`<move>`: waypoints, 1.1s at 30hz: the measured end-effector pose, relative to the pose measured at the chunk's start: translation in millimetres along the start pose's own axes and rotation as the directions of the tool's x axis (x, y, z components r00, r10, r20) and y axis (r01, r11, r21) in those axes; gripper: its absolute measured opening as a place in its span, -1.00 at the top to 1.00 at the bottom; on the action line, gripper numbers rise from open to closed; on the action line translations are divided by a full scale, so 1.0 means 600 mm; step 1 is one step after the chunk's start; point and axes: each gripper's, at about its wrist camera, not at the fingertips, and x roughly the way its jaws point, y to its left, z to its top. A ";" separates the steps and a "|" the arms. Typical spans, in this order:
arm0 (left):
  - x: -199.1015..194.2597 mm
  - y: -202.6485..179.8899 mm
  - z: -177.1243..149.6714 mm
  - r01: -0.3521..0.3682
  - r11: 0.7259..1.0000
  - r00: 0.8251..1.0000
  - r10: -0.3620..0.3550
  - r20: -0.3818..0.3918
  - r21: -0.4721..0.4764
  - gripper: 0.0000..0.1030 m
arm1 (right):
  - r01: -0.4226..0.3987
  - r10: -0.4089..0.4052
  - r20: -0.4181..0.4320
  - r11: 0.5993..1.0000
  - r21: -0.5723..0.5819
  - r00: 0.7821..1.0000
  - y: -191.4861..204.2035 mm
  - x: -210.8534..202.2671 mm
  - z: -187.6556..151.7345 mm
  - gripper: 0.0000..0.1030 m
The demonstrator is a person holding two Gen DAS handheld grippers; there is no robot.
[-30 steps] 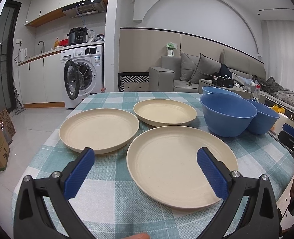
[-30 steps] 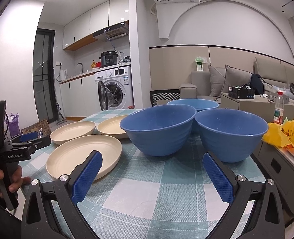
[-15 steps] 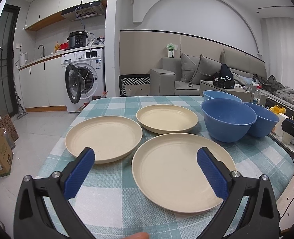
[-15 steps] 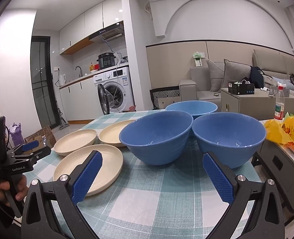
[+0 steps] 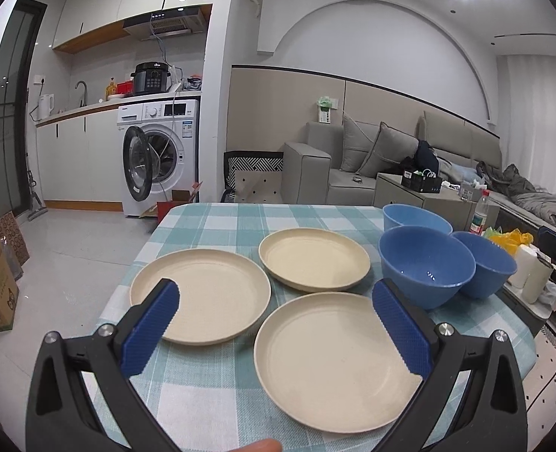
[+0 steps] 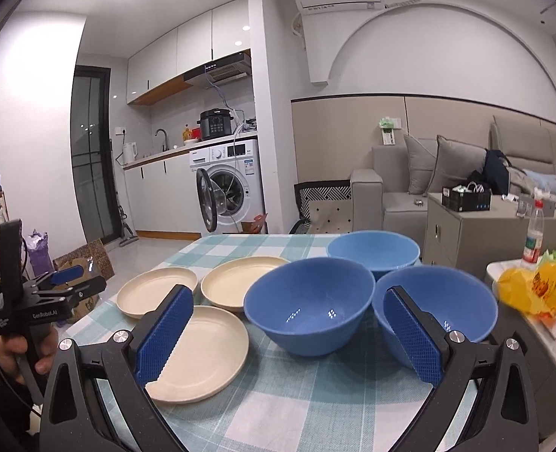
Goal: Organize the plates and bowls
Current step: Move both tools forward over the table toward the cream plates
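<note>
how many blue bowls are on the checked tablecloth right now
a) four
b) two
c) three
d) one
c) three: the near left bowl, the near right bowl and the paler far bowl stand together beside the three cream plates.

The cream plates (image 5: 330, 361) look matt and faintly speckled, while the blue bowls (image 6: 309, 312) are smooth, glossy plastic. A woven checked tablecloth (image 5: 210, 388) lies beneath, and the gripper pads (image 6: 165, 335) are knurled blue rubber.
</note>
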 end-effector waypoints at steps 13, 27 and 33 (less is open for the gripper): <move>0.021 0.004 0.066 -0.041 0.999 0.999 0.042 -0.011 0.019 -1.00 | -0.029 0.025 -0.032 0.993 -0.110 0.999 0.040 0.017 0.074 -1.00; 0.047 -0.009 0.105 -0.045 0.997 0.999 0.046 -0.012 0.070 -1.00 | -0.076 0.069 -0.062 0.991 -0.114 0.996 0.044 0.054 0.151 -1.00; 0.063 -0.018 0.115 -0.046 0.993 0.999 0.048 -0.021 0.105 -1.00 | -0.089 0.080 -0.093 0.991 -0.101 0.993 0.031 0.081 0.181 -1.00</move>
